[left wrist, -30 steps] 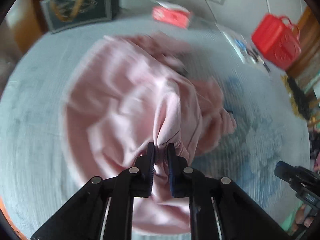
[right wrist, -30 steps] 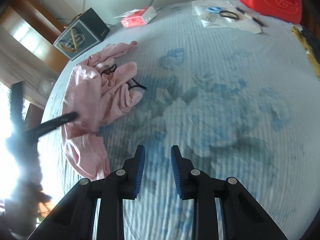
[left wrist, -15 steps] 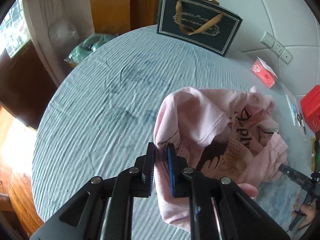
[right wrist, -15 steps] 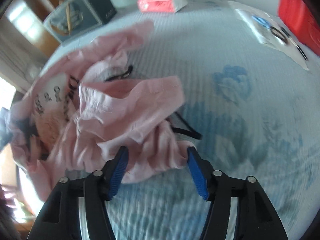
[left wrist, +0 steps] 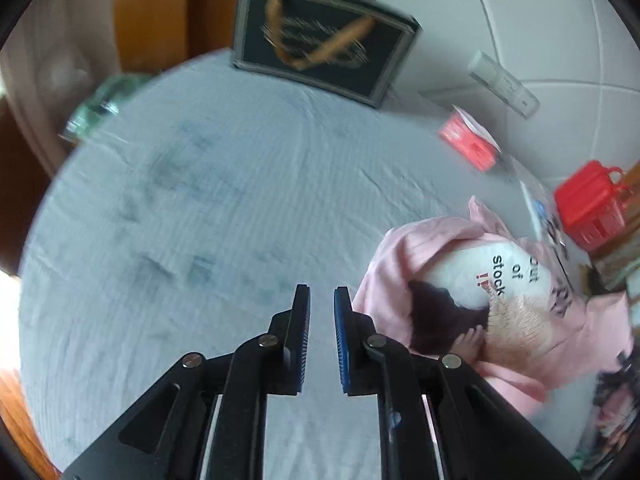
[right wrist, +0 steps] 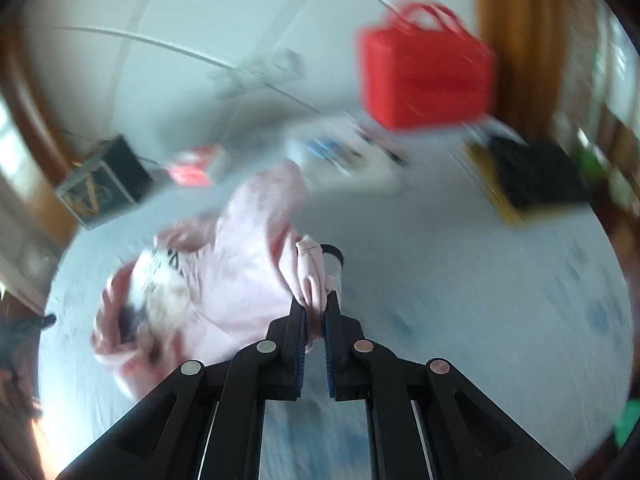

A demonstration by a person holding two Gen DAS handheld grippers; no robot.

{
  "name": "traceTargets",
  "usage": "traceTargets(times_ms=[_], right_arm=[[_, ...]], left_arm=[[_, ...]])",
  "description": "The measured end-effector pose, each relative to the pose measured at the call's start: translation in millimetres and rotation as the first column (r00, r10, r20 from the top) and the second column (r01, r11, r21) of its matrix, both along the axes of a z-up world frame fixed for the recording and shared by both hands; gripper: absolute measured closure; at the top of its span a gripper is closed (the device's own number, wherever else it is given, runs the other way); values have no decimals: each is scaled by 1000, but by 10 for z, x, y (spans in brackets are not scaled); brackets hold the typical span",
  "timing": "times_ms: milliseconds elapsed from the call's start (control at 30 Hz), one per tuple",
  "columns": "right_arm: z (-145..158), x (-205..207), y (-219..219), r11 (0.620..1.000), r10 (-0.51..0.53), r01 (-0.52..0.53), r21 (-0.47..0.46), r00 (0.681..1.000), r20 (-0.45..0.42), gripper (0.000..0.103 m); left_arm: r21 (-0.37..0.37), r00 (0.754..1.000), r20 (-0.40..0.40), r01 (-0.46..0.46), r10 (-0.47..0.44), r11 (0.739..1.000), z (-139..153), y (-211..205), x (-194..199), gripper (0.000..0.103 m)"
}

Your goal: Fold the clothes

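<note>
**poster1:** Room check: the blue-grey bedsheet (left wrist: pixel 208 208) has a big bare stretch ahead of the left gripper (left wrist: pixel 321 304). Its far edge is lined with a dark gift bag (left wrist: pixel 324 40), a small red box (left wrist: pixel 468 146) and a red case (left wrist: pixel 588 204). A dark mat (right wrist: pixel 536 172) sits at the right edge.

**poster2:** And the garment?

**poster1:** One pink shirt (left wrist: pixel 500 296), bunched up on the sheet just right of the left gripper, print side up, reading "out of stock". In the right wrist view its long axis runs from near-left up toward the far edge, though it's blurry.

**poster2:** Grippers?

**poster1:** Two. Left one's fingers stand apart, nothing between them. Right gripper (right wrist: pixel 315 312) is pinched tight on a pink fold of the shirt.
</note>
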State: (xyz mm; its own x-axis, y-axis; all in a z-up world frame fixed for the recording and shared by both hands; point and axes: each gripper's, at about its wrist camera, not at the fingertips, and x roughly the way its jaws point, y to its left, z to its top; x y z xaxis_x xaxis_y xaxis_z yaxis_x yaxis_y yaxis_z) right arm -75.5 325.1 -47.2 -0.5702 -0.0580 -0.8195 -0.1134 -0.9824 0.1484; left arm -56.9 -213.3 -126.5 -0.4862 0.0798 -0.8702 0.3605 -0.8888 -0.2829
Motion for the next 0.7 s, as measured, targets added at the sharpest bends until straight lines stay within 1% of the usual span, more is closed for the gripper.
traceTargets(times_ms=[33,67,100,133,167,200,233,267,300,333,433,533,700], right_arm=[[-100,158,154,999,-34,33,12,998,56,91],[-250,295,275,997,-70,68,28,991,118,83],[-400,432,395,994,-108,101,46,978,177,78],[-542,555,510,988,-153,145,56,964,216,74],[-680,677,623,980,-197,186,67,947,253,74],[-745,775,714,974,-227,218,60,937,268,74],[-757,839,775,971,-238,237,37,934,266,74],[-768,900,834,967,-249,255,13,932,264,73],[-765,911,845,969,-239,249,-6,937,255,72],[-744,892,815,972,-224,234,-16,944,241,69],[-693,728,728,985,-156,169,-48,967,203,62],[-660,385,487,994,-56,71,-81,983,175,62],[-637,-436,51,989,88,-66,-133,982,166,62]], left_arm=[[17,1000,11,20,-20,1000,-41,75,-31,91],[32,999,21,41,-41,999,-77,153,-70,91],[43,997,29,63,-65,997,-100,234,-115,91],[53,996,33,85,-87,995,-114,317,-151,91],[60,994,38,104,-107,993,-121,395,-189,91],[62,991,44,121,-123,991,-117,467,-231,88],[62,989,50,139,-143,988,-115,552,-281,76],[60,986,52,157,-160,986,-111,635,-338,67],[57,984,49,169,-172,984,-100,698,-383,49],[54,982,44,181,-184,982,-83,776,-423,39],[43,978,45,201,-203,979,-72,897,-572,37],[9,974,88,208,-208,978,-155,981,-732,37],[-57,967,155,215,-204,975,-371,1103,-904,37]])
